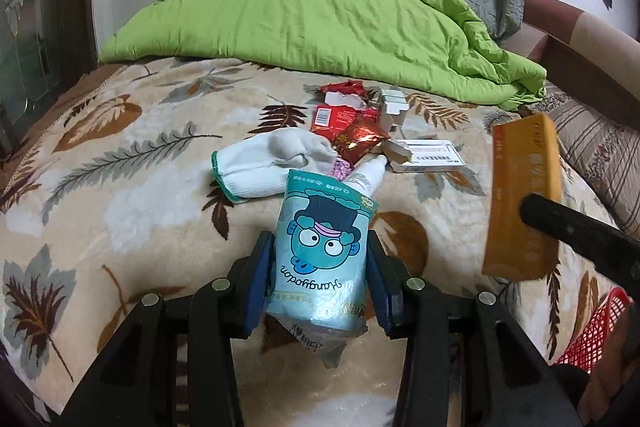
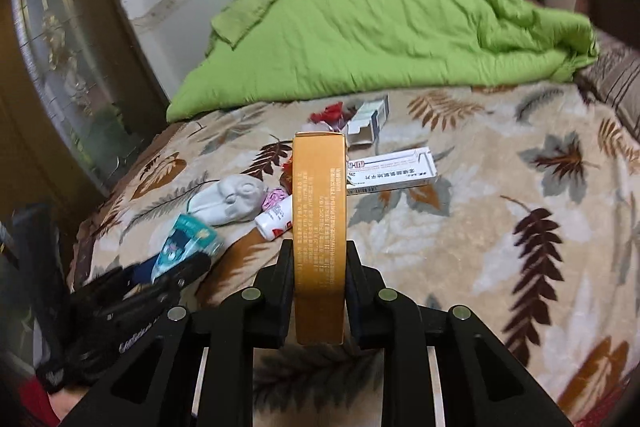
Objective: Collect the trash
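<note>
Left gripper (image 1: pixel 320 255): clenched on light-blue cartoon-printed plastic tissue packet (image 1: pixel 320 247). Right gripper (image 2: pixel 319 259): clenched on tall orange-gold cardboard box (image 2: pixel 319 211), held above leaf-patterned beige blanket (image 2: pixel 480 219).

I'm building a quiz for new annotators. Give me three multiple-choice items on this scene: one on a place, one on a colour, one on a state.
1. Where does the white glove lie?
A. on the leaf-print blanket
B. on the green quilt
C. in the red basket

2. What colour is the box in the right tool?
A. blue
B. golden
C. white

3. What is the left tool doing?
A. standing open, empty
B. gripping the glove
C. gripping the cartoon tissue pack

Answers: 1 A, blanket shows beneath it; 2 B, its faces are golden; 3 C, pads press the pack's sides.
</note>
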Available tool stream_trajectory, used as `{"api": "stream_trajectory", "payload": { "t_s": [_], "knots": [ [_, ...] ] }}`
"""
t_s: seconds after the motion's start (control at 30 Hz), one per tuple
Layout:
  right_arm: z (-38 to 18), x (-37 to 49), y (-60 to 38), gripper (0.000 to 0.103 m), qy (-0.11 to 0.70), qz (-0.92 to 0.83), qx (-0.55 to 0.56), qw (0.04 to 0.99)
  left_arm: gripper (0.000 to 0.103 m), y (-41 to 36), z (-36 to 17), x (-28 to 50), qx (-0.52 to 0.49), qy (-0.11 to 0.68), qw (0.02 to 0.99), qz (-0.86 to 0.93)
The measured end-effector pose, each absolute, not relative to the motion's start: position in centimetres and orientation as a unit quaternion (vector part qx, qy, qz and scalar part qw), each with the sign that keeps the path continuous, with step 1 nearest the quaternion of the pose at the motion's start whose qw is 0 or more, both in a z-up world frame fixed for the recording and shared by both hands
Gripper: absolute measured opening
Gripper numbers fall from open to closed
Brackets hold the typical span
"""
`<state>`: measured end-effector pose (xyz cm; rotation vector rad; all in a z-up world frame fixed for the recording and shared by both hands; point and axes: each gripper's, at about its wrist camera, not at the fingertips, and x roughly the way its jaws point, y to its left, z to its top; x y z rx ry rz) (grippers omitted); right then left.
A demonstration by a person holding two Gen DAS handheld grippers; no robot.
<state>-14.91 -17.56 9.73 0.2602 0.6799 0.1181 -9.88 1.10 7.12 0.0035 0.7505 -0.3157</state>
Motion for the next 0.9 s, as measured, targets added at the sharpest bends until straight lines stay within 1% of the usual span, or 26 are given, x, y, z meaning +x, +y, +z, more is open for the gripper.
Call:
{"api": "stream_trajectory", "payload": {
  "t_s": [0.3, 0.9],
  "knots": [
    [9.4, -17.0, -17.6, 0.024, 0.306, 0.051, 0.125, 0.942, 0.043, 0.6, 7.8, -12.4, 0.031, 0.334, 0.935, -0.118],
    [8.7, -17.1, -17.7, 0.024, 0.307, 0.052, 0.132, 0.941, 0.043, 0.7, 8.2, -13.0, 0.038, 0.313, 0.944, -0.101]
  ]
}}
